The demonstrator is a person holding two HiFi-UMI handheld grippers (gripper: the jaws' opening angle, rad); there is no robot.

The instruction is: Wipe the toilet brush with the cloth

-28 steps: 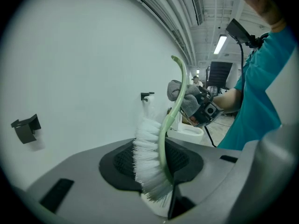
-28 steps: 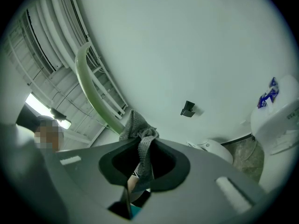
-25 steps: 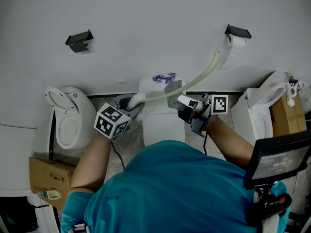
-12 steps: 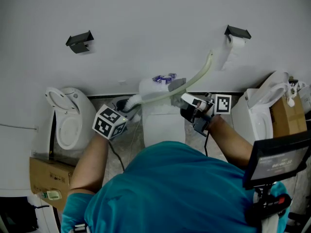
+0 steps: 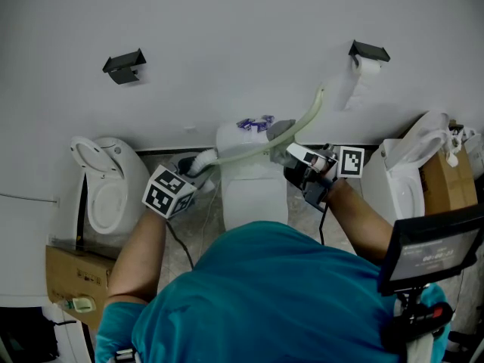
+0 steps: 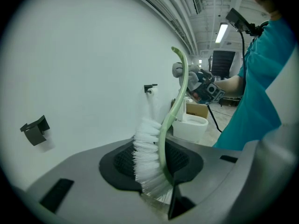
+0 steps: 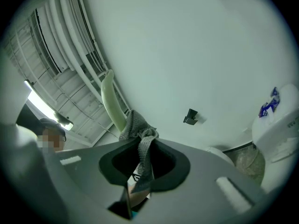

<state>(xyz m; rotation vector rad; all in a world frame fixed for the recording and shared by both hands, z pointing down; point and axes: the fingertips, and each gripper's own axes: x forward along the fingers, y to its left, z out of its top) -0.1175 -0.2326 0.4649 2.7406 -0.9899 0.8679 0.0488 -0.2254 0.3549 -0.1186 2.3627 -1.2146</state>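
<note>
now right gripper (image 5: pixel 295 153) holds cloth (image 5: pixel 281 131) against toilet brush (image 5: pixel 306 118)

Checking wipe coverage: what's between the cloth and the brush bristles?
Only the toilet brush handle, pale green and bare, running from the bristles up to the cloth. The head view shows it.

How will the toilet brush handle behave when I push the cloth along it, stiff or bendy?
The toilet brush handle looks thin and curved, so it will probably flex under sideways pressure. Its white bristles, pinched in the left gripper, likely squash and let it wobble. The cloth droops limply, so it should wrap easily.
</note>
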